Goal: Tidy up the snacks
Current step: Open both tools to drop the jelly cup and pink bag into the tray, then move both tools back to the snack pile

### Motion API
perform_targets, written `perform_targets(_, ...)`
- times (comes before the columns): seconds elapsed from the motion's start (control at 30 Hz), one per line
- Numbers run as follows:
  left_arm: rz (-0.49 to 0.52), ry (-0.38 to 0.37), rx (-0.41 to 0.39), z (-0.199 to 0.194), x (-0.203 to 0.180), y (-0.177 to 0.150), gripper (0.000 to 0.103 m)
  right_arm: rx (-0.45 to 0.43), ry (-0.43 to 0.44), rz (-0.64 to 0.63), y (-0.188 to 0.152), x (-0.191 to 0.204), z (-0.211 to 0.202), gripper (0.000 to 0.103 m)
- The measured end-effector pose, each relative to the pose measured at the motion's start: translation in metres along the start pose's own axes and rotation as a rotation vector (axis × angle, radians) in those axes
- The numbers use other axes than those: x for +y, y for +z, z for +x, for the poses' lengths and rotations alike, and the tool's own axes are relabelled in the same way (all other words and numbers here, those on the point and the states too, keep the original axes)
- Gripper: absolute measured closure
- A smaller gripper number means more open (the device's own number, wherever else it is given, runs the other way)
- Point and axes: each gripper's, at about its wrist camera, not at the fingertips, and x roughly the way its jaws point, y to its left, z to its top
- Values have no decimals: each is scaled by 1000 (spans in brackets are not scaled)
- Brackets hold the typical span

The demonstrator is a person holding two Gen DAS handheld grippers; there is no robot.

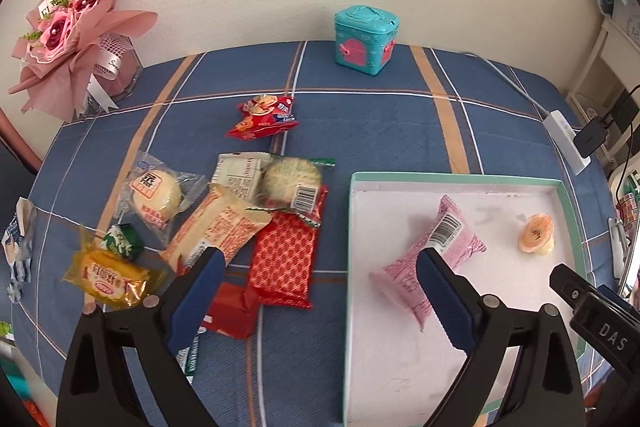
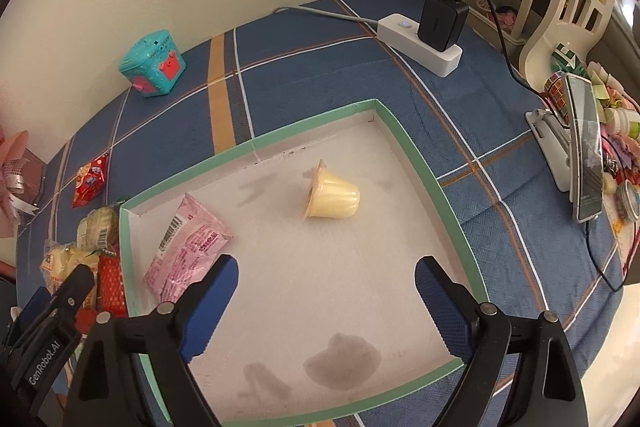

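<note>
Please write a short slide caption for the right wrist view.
Open right gripper above green-rimmed tray holding a tipped jelly cup and pink snack packet.

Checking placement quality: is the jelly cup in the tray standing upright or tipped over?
Tipped over. The jelly cup lies on its side on the tray floor, its sealed lid facing sideways toward the pink snack packet.

One tray [image 1: 460, 181] holds two snacks: one pink packet [image 1: 430, 263] and one jelly cup [image 1: 536, 233]. Outside it, the blue cloth [image 1: 360, 131] carries about nine more wrapped snacks: one red bag [image 1: 262, 117] lying apart, one bun [image 1: 156, 195], one green candy [image 1: 122, 241], one yellow pack [image 1: 108, 279], and a heap [image 1: 260, 219] whose exact count cannot be told. There is one teal box [image 1: 365, 39], one bouquet [image 1: 68, 23], one power strip [image 2: 420, 41], one charger [image 2: 442, 21] and one phone [image 2: 586, 147]
</note>
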Motion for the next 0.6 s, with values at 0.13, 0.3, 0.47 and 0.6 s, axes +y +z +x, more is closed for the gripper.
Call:
perform_targets(0.13,33,28,-10,-7,6,-3,6,0,6,-25,-7,7,-11,0)
perform_targets(0.3,65,79,-42,-20,16,-8,6,-3,10,-92,-13,23,-19,0)
perform_targets(0.47,61,91,-32,-27,35,-14,6,-8,43,-128,-18,40,-23,0)
perform_targets(0.6,5,122,-27,-28,66,-14,6,2,48,-176,-25,59,-20,0)
